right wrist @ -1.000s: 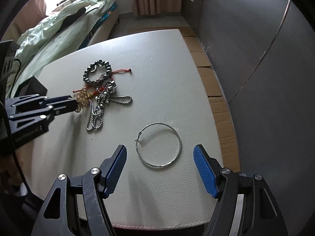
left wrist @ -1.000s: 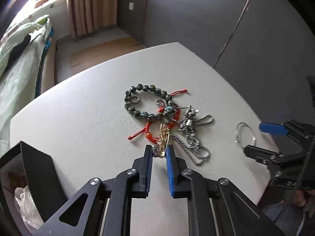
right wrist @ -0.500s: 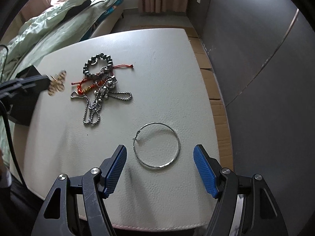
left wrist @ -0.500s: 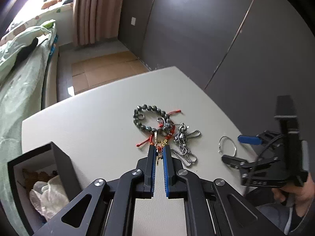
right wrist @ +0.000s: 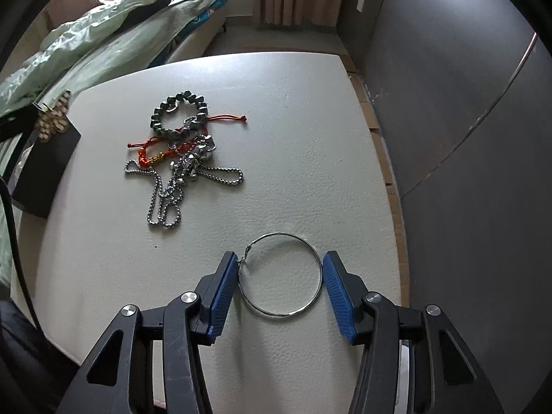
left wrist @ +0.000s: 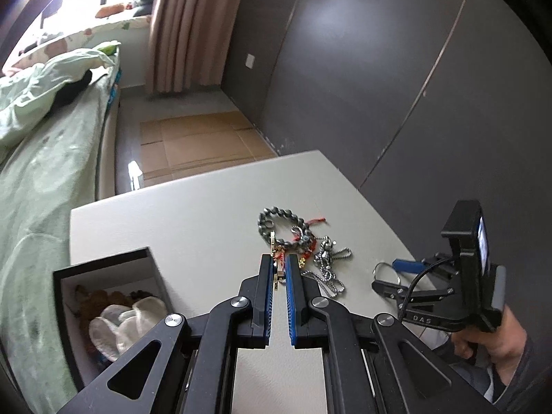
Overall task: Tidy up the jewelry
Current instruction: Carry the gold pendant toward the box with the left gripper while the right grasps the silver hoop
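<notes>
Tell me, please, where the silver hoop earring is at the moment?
In the right wrist view the silver hoop earring lies flat on the white table, between the right gripper's closing fingers, nearer than the tangled chains.

The jewelry heap (right wrist: 183, 148) lies mid-desk (right wrist: 293, 110) — the landmark. Nearer the right wrist camera and to the heap's right lies the hoop (right wrist: 281, 274), between the right tongs (right wrist: 280, 286). Left of the heap, at the desk's edge, stands the box (left wrist: 103, 310) — beyond it, the bed (right wrist: 86, 34).
</notes>
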### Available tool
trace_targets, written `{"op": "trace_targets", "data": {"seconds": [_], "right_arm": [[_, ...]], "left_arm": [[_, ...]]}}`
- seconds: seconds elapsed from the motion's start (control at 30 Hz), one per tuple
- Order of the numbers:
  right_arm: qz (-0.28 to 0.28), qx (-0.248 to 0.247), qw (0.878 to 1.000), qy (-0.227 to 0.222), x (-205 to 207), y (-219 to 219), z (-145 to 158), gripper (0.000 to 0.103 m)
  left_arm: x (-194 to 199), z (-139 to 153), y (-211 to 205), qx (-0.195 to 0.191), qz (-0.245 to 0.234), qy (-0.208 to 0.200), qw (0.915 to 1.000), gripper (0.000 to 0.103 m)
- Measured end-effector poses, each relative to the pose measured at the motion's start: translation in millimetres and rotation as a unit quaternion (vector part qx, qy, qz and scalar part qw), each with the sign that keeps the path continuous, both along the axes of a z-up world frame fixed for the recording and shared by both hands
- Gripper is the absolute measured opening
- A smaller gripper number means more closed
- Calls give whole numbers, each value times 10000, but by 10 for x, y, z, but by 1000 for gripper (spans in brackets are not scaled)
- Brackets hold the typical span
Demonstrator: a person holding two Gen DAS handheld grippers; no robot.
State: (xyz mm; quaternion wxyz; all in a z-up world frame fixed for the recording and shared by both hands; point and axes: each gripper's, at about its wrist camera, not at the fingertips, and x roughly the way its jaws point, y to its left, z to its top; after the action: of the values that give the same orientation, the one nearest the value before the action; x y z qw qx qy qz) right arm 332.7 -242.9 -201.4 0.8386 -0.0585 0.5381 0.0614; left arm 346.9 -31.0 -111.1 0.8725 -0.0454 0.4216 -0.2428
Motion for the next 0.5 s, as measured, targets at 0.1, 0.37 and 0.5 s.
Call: {"op": "trace_targets", "data": {"seconds": [0.1,0.37,0.5], "right_arm": [[-9,206,9998,-37,-7,19,32,51],[121,571,9977,-336,0,224,316,51],[296,679,9956,-567,9,472,518,51]], "left_arm": [[-13,45,143,-77,129,-35,9999,7],[-36,84,622,-281,547,-21,9981,7],[-40,49,811,-347,736,41,9967,7]]}}
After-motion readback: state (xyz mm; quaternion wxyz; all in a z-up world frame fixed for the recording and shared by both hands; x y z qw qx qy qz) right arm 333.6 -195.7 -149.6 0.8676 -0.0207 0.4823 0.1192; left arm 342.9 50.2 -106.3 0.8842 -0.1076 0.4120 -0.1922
